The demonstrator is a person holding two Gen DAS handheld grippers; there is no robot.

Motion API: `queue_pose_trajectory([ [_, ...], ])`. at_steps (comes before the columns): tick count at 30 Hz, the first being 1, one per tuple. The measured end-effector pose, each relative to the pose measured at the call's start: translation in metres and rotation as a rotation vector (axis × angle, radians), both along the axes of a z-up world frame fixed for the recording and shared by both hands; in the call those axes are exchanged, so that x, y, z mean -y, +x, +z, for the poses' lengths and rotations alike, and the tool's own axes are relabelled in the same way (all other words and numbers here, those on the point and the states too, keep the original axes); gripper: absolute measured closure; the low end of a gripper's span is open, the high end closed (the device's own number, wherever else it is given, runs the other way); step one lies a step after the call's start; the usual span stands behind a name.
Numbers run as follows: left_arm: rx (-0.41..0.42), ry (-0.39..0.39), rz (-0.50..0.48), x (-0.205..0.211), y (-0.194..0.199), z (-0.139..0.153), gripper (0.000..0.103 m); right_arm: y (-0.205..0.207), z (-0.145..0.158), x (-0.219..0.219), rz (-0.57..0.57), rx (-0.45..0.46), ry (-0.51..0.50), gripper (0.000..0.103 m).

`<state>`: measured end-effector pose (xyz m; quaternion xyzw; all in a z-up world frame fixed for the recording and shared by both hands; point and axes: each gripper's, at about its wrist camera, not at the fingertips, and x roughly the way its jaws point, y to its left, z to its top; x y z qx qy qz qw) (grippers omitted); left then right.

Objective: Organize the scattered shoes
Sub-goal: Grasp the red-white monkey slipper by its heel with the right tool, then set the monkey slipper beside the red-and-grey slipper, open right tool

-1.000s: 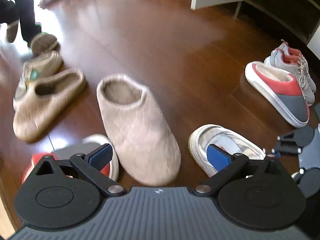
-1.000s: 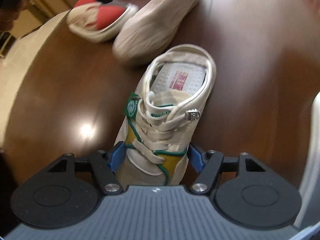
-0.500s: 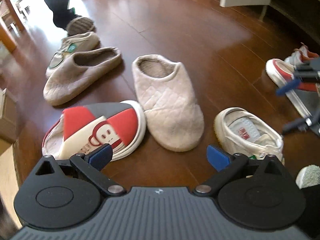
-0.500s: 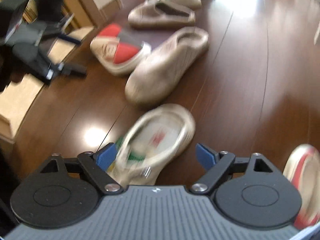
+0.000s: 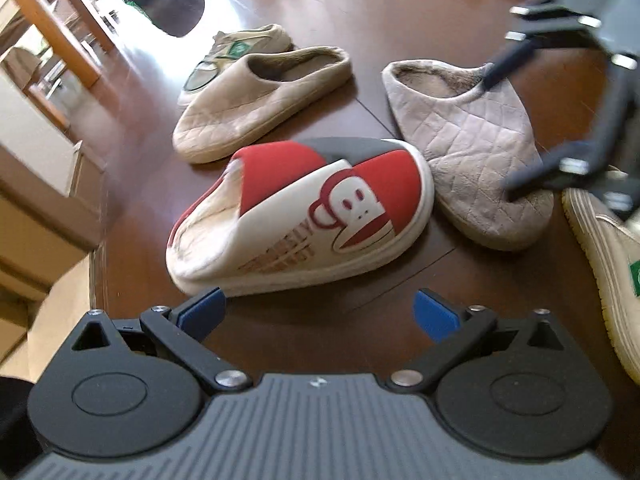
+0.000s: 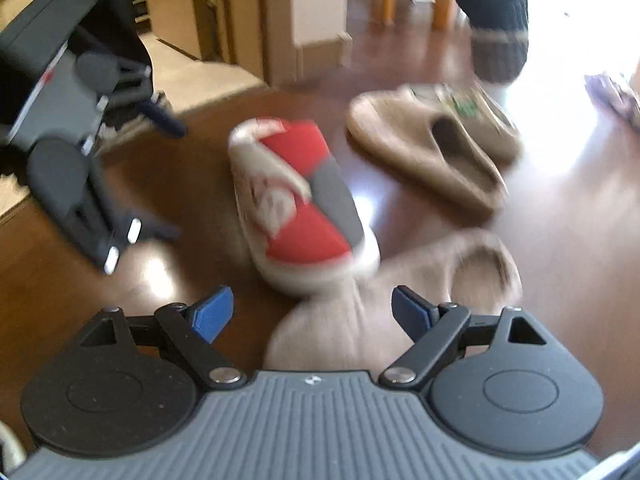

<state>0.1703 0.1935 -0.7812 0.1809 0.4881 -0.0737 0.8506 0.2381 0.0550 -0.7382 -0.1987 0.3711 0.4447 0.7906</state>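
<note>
With your left gripper and right gripper both wide open & empty, red monkey slipper touching quilted slipper mid-floor, grabbing either prob drags the other.

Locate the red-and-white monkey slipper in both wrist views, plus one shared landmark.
Left wrist: the monkey slipper lies at centre, just beyond the open left gripper, toe to the right.
Right wrist: it lies at centre, blurred, beyond the open right gripper, toe nearest the camera.
Shared landmark: the quilted beige slipper touches its toe end, right of it in the left wrist view, below right in the right wrist view.
</note>
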Motion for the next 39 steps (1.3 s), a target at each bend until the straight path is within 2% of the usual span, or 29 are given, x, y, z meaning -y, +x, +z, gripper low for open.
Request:
queue_pose_trajectory([
  [3,0.019,-0.026,0.049,-0.005,-0.006,0.002,0.002,0.023,0.006,-0.047,0.046,0.042,0.005,0.029],
  [6,0.054,-0.019,0.064,-0.008,-0.007,0.005,0.002,0.055,0.009,-0.094,0.076,0.051,-0.003,0.037],
  [7,0.065,-0.015,0.064,-0.009,-0.006,0.006,0.002,0.065,0.009,-0.108,0.083,0.050,-0.013,0.044],
  [9,0.097,-0.007,0.069,-0.014,-0.004,0.008,0.002,0.080,0.007,-0.135,0.111,0.050,-0.039,0.053],
  [14,0.089,-0.040,0.160,-0.038,0.008,0.007,0.002,0.112,-0.022,-0.192,0.138,-0.033,-0.206,0.054],
  [15,0.088,-0.047,0.173,-0.040,0.009,0.007,0.002,0.117,-0.031,-0.202,0.143,-0.076,-0.253,0.068],
  [16,0.087,-0.054,0.183,-0.043,0.008,0.007,0.002,0.119,-0.038,-0.206,0.141,-0.105,-0.279,0.080],
  [17,0.084,-0.062,0.192,-0.045,0.007,0.006,0.002,0.121,-0.046,-0.212,0.131,-0.122,-0.308,0.081],
  [18,0.081,-0.069,0.202,-0.047,0.005,0.005,0.002,0.121,-0.054,-0.217,0.124,-0.116,-0.334,0.087],
  [20,0.074,-0.070,0.211,-0.049,0.001,0.003,0.002,0.116,-0.054,-0.216,0.122,-0.098,-0.330,0.089],
  [23,0.085,-0.069,0.217,-0.050,-0.006,0.007,0.002,0.110,-0.041,-0.205,0.081,-0.098,-0.243,0.091],
  [25,0.105,-0.083,0.219,-0.049,-0.011,0.015,0.002,0.100,-0.012,-0.180,0.027,-0.063,-0.107,0.091],
  [27,0.124,-0.101,0.215,-0.046,-0.017,0.023,0.002,0.097,0.018,-0.147,-0.065,-0.069,0.016,0.091],
  [29,0.141,-0.123,0.199,-0.039,-0.024,0.032,0.002,0.094,0.045,-0.111,-0.137,-0.076,0.102,0.091],
  [32,0.168,-0.151,0.127,-0.016,-0.033,0.043,0.002,0.079,0.086,-0.031,-0.254,-0.078,0.212,0.091],
  [34,0.179,-0.167,0.065,0.002,-0.035,0.048,0.002,0.071,0.102,0.013,-0.316,-0.083,0.246,0.091],
  [35,0.180,-0.177,0.033,0.013,-0.035,0.051,0.002,0.059,0.114,0.053,-0.376,-0.092,0.259,0.091],
  [37,0.171,-0.195,-0.022,0.030,-0.034,0.053,0.002,0.039,0.124,0.112,-0.470,-0.108,0.236,0.091],
  [39,0.152,-0.209,-0.121,0.058,-0.030,0.055,0.002,0.018,0.124,0.157,-0.546,-0.133,0.183,0.091],
])
